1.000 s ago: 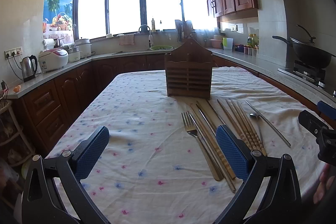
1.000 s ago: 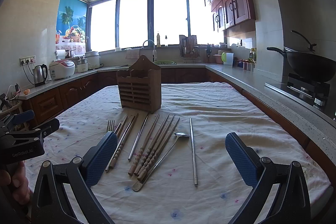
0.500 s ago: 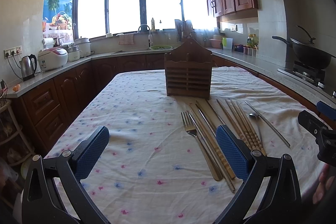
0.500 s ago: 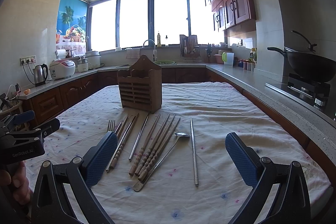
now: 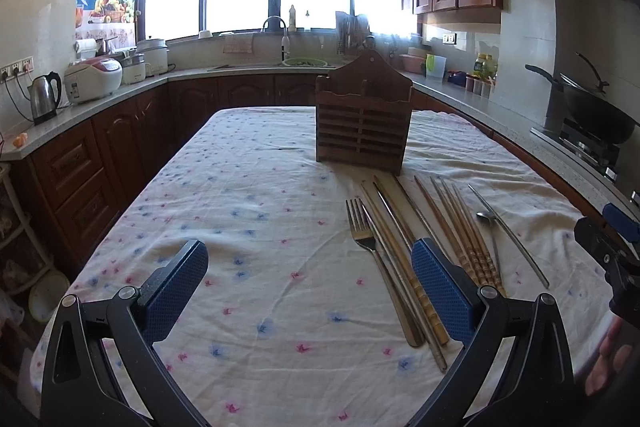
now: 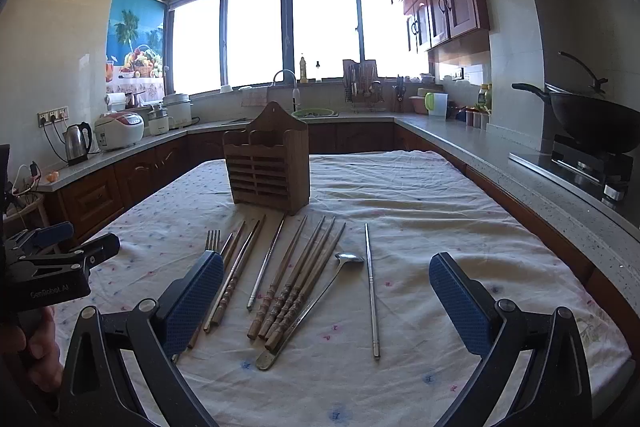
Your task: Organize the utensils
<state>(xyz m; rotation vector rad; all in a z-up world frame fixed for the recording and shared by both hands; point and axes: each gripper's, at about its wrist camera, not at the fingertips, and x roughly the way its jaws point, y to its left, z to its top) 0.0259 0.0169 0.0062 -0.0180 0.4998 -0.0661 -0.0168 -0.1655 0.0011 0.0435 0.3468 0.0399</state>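
Observation:
A brown wooden utensil holder (image 5: 363,123) (image 6: 268,167) stands upright on the floral tablecloth (image 5: 256,211). In front of it lie a metal fork (image 5: 366,235) (image 6: 212,240), several wooden chopsticks (image 5: 468,231) (image 6: 298,279), metal chopsticks (image 6: 371,287), and a metal spoon (image 5: 489,223) (image 6: 320,295). My left gripper (image 5: 308,287) is open and empty, above the cloth left of the fork. My right gripper (image 6: 326,301) is open and empty, above the near ends of the chopsticks and spoon.
Kitchen counters (image 6: 480,155) ring the table. A kettle (image 5: 43,95) and rice cooker (image 5: 94,79) sit at left, a wok (image 6: 592,119) on the stove at right, and a sink (image 6: 312,113) under the window.

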